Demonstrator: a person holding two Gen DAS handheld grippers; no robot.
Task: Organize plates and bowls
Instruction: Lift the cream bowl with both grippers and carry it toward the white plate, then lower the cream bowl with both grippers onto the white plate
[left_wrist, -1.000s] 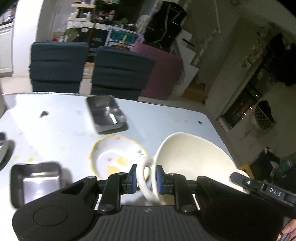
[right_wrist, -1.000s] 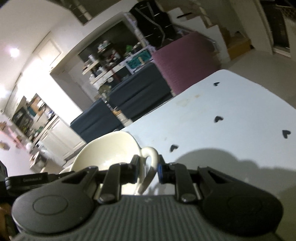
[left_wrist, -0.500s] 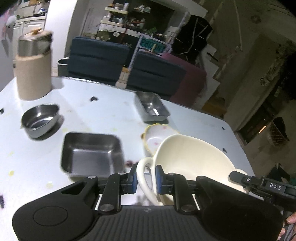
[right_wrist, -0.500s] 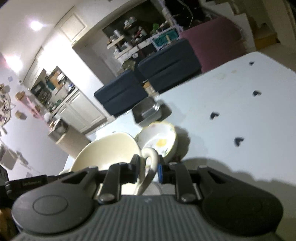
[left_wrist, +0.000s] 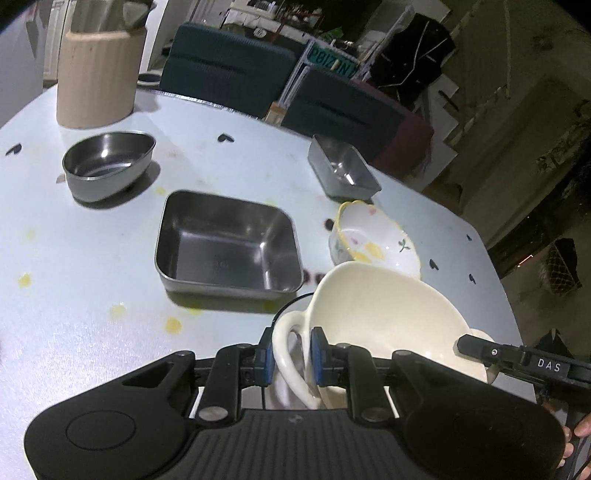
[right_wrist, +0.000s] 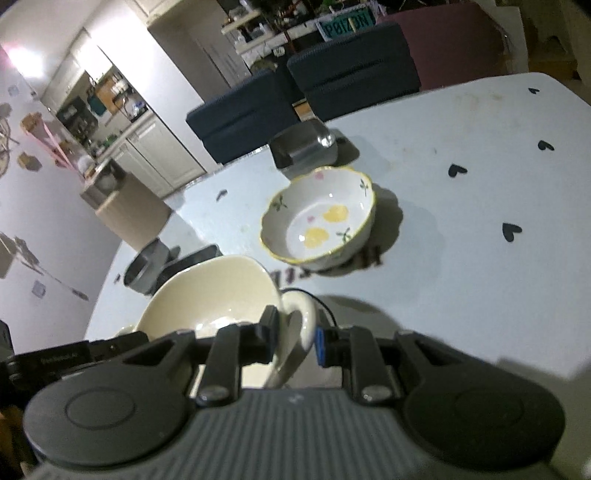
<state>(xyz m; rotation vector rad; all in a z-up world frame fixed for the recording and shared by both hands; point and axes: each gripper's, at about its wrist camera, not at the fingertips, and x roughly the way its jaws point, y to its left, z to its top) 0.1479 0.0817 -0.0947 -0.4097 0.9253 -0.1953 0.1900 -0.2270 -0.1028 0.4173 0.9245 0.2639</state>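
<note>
Left gripper (left_wrist: 291, 355) fingers pinch one loop handle of the cream bowl (left_wrist: 384, 317); right gripper (right_wrist: 294, 341) fingers pinch its opposite handle, so the bowl hangs tilted between both, just above the desk (left_wrist: 92, 266). Just beyond it sits the flowered bowl (right_wrist: 319, 218), to its left the square steel tray (left_wrist: 227, 242). Farther out: round steel bowl (left_wrist: 107, 164), small steel tin (left_wrist: 341, 170), beige canister (left_wrist: 98, 79).
</note>
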